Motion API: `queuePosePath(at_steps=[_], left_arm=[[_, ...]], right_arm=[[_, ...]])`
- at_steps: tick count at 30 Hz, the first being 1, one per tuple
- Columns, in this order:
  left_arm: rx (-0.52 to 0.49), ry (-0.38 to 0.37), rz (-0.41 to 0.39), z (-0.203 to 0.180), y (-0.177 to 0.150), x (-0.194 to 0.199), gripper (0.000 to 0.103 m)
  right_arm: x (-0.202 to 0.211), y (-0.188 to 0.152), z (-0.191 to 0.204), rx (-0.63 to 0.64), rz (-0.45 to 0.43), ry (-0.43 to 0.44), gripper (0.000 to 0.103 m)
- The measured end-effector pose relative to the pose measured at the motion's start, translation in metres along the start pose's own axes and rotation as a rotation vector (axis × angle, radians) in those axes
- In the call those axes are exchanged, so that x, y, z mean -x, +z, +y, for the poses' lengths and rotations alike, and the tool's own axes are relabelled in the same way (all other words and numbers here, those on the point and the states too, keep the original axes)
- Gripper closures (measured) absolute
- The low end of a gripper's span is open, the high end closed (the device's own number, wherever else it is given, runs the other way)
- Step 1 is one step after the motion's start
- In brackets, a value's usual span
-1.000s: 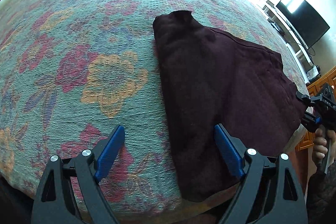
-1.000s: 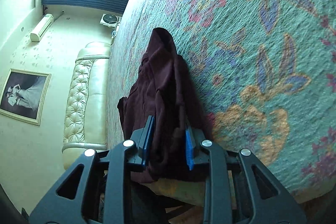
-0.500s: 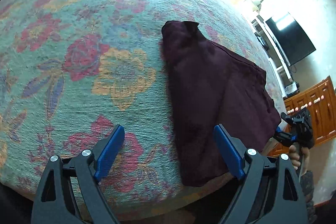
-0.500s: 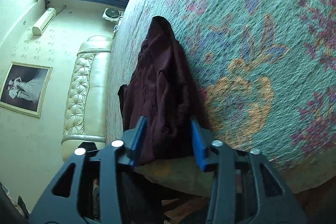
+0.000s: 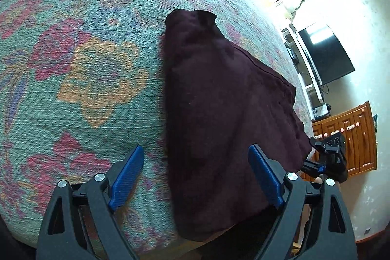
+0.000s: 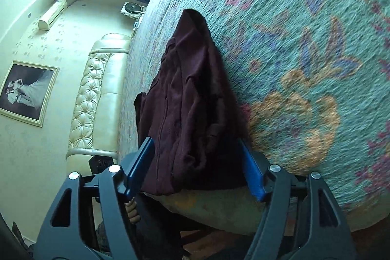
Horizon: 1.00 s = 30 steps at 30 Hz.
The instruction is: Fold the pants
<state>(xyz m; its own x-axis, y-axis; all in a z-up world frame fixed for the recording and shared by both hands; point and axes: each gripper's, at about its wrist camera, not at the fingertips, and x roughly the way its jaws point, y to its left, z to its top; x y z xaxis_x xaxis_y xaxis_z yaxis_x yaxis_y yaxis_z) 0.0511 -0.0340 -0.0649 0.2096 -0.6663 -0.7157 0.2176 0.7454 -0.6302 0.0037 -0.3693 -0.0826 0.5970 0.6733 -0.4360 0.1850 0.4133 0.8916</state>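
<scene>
you had the bed (image 5: pixel 92 79), spread with its flowered green cover, filling most of both views. the pants (image 5: pixel 219 113), dark maroon and folded into a long bundle, lay on that cover at the near edge of the bed, one end hanging slightly over it. your left gripper (image 5: pixel 195 177) hovered above the near end of the pants, jaws spread wide and touching nothing. your right gripper (image 6: pixel 195 167) sat at the other side of the bundle; its jaws had just been opening, with the cloth between the blue pads (image 6: pixel 140 167) but no longer pinched.
</scene>
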Motion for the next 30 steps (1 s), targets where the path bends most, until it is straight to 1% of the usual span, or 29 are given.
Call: queuePosePath(at_steps=[2, 6, 9, 11, 12, 13, 14, 15, 16, 17, 18, 20, 22, 23, 26, 30], left_arm=[[0.013, -0.03, 0.007, 0.003, 0.002, 0.0, 0.017], [0.022, -0.056, 0.003, 0.008, 0.004, -0.001, 0.017], [0.02, -0.058, -0.005, 0.005, 0.004, -0.004, 0.017], [0.023, -0.073, -0.003, 0.004, 0.005, -0.005, 0.017], [0.028, -0.083, 0.0, 0.002, 0.005, -0.006, 0.018], [0.037, -0.098, 0.007, 0.002, 0.004, -0.007, 0.025], [0.045, -0.12, 0.023, 0.002, 0.004, -0.009, 0.037], [0.055, -0.125, 0.044, 0.001, 0.004, -0.013, 0.042], [0.063, -0.103, 0.049, 0.001, 0.004, -0.015, 0.053], [0.07, -0.093, 0.052, 0.003, 0.004, -0.017, 0.061], [0.078, -0.105, 0.056, 0.006, 0.005, -0.016, 0.064], [0.116, -0.125, 0.061, 0.013, 0.007, -0.014, 0.074], [0.127, -0.126, 0.056, 0.017, 0.008, -0.01, 0.08], [0.112, -0.11, 0.049, 0.015, 0.008, -0.008, 0.084], [0.059, -0.042, 0.026, 0.004, 0.009, -0.002, 0.088], [0.036, 0.017, 0.012, -0.005, 0.012, 0.001, 0.091]], right_arm=[[0.005, 0.0, -0.005, -0.009, -0.013, -0.013, 0.034], [-0.001, 0.0, -0.01, -0.001, -0.002, -0.019, 0.034], [-0.02, -0.005, -0.006, 0.015, 0.059, 0.037, 0.035], [-0.024, -0.009, -0.002, 0.059, 0.056, -0.005, 0.035], [-0.026, -0.009, 0.001, 0.062, 0.056, -0.009, 0.036], [-0.027, -0.009, 0.0, 0.057, 0.058, -0.015, 0.045], [-0.027, -0.009, -0.002, 0.044, 0.059, -0.016, 0.053], [-0.027, -0.01, -0.005, 0.032, 0.056, 0.001, 0.055], [-0.026, -0.011, -0.007, 0.029, 0.057, 0.013, 0.059], [-0.026, -0.012, -0.008, 0.029, 0.057, 0.021, 0.061], [-0.026, -0.013, -0.009, 0.022, 0.055, 0.032, 0.062], [-0.027, -0.015, -0.009, 0.013, 0.051, 0.038, 0.064], [-0.026, -0.016, -0.008, 0.011, 0.047, 0.035, 0.065], [-0.026, -0.017, -0.006, 0.01, 0.045, 0.033, 0.065], [-0.027, -0.019, -0.001, 0.01, 0.038, 0.029, 0.066], [-0.029, -0.024, 0.006, 0.009, 0.032, 0.023, 0.066]])
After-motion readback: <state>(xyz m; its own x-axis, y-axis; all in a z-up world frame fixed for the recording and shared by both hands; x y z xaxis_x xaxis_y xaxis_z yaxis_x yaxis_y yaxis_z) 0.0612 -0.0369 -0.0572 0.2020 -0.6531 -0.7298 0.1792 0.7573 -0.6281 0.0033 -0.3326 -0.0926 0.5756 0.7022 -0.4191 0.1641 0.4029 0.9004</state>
